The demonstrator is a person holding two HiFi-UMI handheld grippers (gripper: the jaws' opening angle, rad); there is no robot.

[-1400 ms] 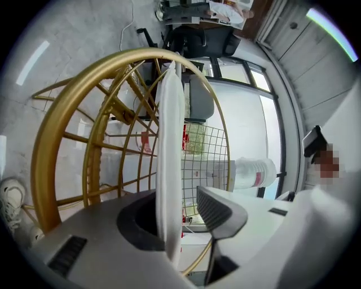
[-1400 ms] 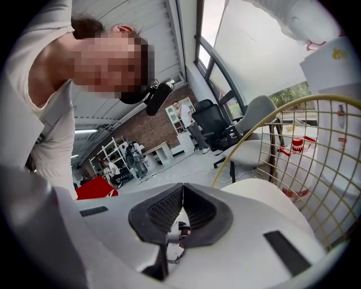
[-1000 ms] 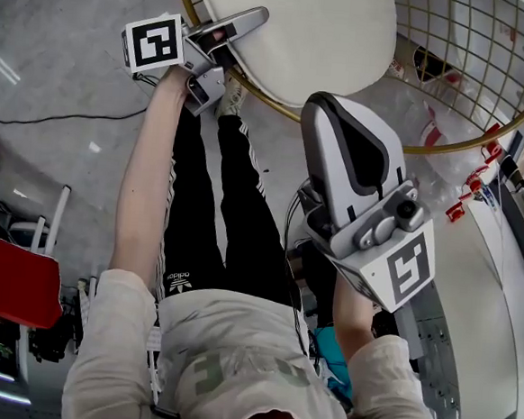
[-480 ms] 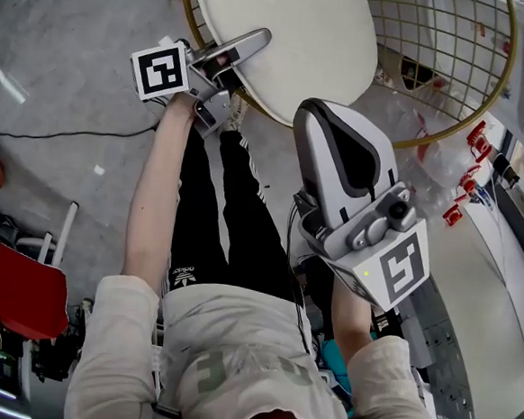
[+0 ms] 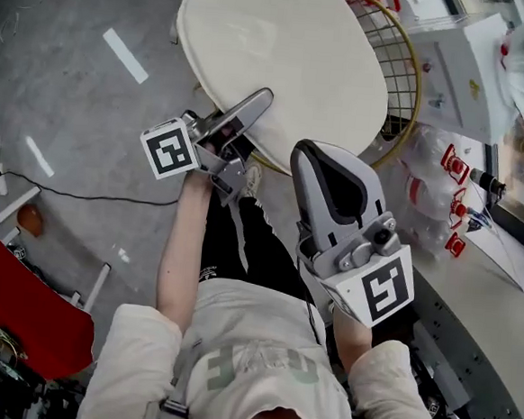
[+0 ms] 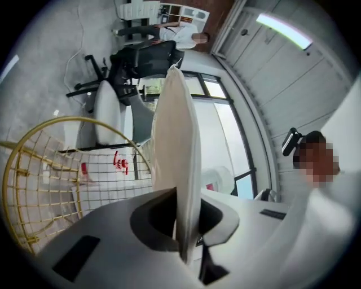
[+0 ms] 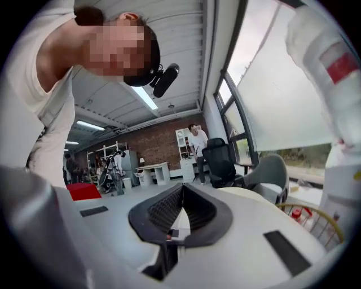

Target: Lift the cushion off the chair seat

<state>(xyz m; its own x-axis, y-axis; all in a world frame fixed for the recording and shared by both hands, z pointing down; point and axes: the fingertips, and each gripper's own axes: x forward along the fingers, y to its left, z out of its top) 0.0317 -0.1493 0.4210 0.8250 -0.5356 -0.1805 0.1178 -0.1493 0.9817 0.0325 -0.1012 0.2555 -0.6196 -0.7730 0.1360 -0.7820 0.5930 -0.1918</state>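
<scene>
Starting at the left of the head view, a red panel (image 5: 20,298) on a white frame stands on the grey floor (image 5: 79,117), with a dark cable (image 5: 82,194) trailing past it. Next comes the left claw (image 5: 261,100), its marker cube turned up toward the camera, reaching to the near edge of the cream cushion (image 5: 283,57). From above, the upper jaw half hides the grip itself. The left gripper view settles it: the jaws have just been closing and now pinch the cushion's rim, which stands edge-on between them and rises up the middle of that picture. That same view shows much of the gold wire chair (image 6: 39,180), its mesh and rim, to the left of the cushion. From the head, only a curved piece of the chair's frame shows at the cushion's right side, so whether cushion and seat touch cannot be told there. Further right, the right claw (image 5: 313,154) points toward the cushion's near edge, its tips just short of it. Its own view shows the two jaws closed tip to tip with nothing between them, the cushion only a pale sliver beyond. That view alone takes in a brick wall (image 7: 152,144) and a person (image 7: 197,141) standing by a black office chair (image 7: 217,161). At the far right of the head view a white desk (image 5: 499,300) runs down the picture, with small red-and-white items (image 5: 460,165) just beyond it, too small to name.
</scene>
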